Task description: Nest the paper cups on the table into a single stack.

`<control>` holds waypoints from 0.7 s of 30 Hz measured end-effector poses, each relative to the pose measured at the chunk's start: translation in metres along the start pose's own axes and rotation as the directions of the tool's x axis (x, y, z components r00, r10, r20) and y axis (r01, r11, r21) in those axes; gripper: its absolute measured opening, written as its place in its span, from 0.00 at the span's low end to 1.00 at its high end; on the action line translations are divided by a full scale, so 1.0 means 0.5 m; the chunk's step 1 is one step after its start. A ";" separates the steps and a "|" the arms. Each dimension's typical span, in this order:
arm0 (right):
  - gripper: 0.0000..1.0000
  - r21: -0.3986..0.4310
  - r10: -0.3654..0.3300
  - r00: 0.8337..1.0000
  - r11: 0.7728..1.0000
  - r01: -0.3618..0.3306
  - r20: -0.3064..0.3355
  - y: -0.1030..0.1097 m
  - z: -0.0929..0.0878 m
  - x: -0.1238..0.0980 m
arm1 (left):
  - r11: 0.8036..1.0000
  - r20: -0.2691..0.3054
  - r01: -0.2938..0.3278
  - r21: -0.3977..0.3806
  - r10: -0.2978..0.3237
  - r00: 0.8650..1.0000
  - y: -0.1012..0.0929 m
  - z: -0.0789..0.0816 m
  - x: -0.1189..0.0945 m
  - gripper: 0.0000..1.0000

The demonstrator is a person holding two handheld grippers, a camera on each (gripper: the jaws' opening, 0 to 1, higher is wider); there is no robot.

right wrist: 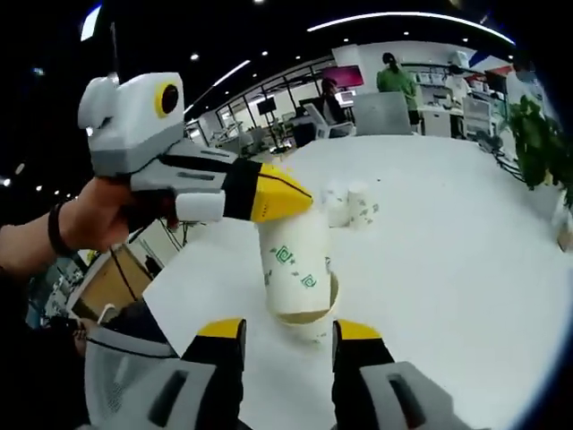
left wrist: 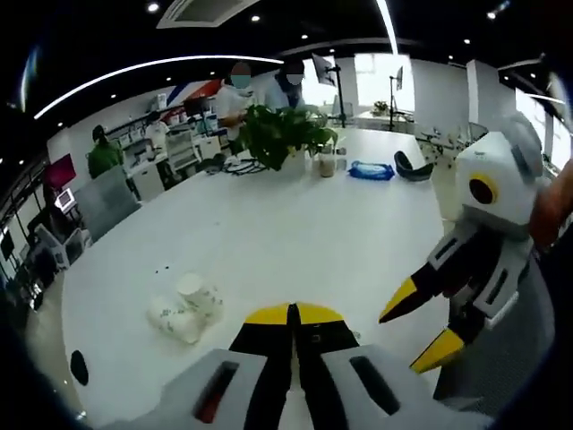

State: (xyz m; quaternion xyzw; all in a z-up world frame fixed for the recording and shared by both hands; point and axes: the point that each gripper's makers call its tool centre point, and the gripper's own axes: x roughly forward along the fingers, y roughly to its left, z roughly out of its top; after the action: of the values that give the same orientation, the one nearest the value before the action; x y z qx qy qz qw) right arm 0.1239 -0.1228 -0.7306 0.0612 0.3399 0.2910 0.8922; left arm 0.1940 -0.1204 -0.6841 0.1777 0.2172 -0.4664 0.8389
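The table is a broad, smooth white slab with a rounded edge. On it lie loose paper cups, white with small green print, clustered and tipped on their sides well short of the leafy potted plant at the far end; from the right gripper view the same cluster sits beyond the stack.

The left tool, grey-white with black jaws and yellow tips, is held level in a person's hand and is clamped on the top of a cup stack, jaws pressed together there. The stack is tapered paper, white with green marks, hanging mouth-down with a second cup's rim showing around its lower end, just above the table.

The right tool points up toward the stack's mouth, its yellow-tipped jaws spread apart on either side below it, touching nothing. In the left gripper view it appears beside the table's edge, jaws likewise parted.
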 end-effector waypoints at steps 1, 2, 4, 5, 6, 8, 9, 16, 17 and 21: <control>0.36 -0.005 -0.007 1.000 1.000 0.007 0.000 -0.003 0.006 0.004 | 1.000 -0.001 -0.001 0.001 0.001 1.000 -0.002 0.001 -0.003 0.00; 0.36 -0.009 -0.011 1.000 1.000 0.011 0.000 -0.008 0.012 0.007 | 1.000 0.000 0.000 0.000 0.000 1.000 -0.002 0.001 -0.003 0.00; 0.34 -0.022 -0.020 1.000 1.000 0.020 -0.012 -0.018 0.014 0.019 | 1.000 0.000 0.002 -0.002 -0.002 1.000 -0.004 0.001 -0.002 0.00; 0.33 -0.030 -0.022 0.999 0.999 0.022 -0.024 -0.018 0.013 0.025 | 1.000 0.000 0.002 -0.002 -0.002 1.000 -0.004 0.002 -0.002 0.00; 0.32 -0.041 -0.022 0.999 0.999 0.021 -0.031 -0.015 0.012 0.027 | 1.000 0.000 0.004 -0.001 -0.004 1.000 -0.006 0.002 -0.002 0.00; 0.30 -0.077 -0.019 0.999 0.997 0.015 -0.047 -0.010 0.014 0.032 | 1.000 0.000 0.007 -0.002 -0.007 1.000 -0.007 0.003 -0.002 0.00; 0.29 -0.087 -0.016 0.999 0.996 0.011 -0.052 -0.008 0.013 0.034 | 1.000 0.000 0.009 -0.001 -0.009 1.000 -0.008 0.004 -0.003 0.00; 0.26 -0.122 -0.020 0.998 0.992 0.013 -0.062 -0.008 0.009 0.033 | 1.000 0.004 0.029 -0.005 -0.029 1.000 -0.025 0.008 -0.006 0.00; 0.26 -0.121 -0.023 0.998 0.993 0.015 -0.062 -0.009 0.011 0.035 | 0.999 0.003 0.033 -0.004 -0.033 0.999 -0.026 0.007 -0.006 0.00; 0.26 -0.136 -0.022 0.997 0.991 0.012 -0.070 -0.009 0.008 0.041 | 0.999 0.003 0.045 -0.005 -0.045 0.999 -0.035 0.006 -0.008 0.00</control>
State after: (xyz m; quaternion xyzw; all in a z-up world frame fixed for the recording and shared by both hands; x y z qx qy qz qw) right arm 0.1412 -0.1146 -0.7408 -0.0129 0.3516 0.3079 0.8840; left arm 0.1776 -0.1278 -0.6809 0.1699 0.2213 -0.4850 0.8288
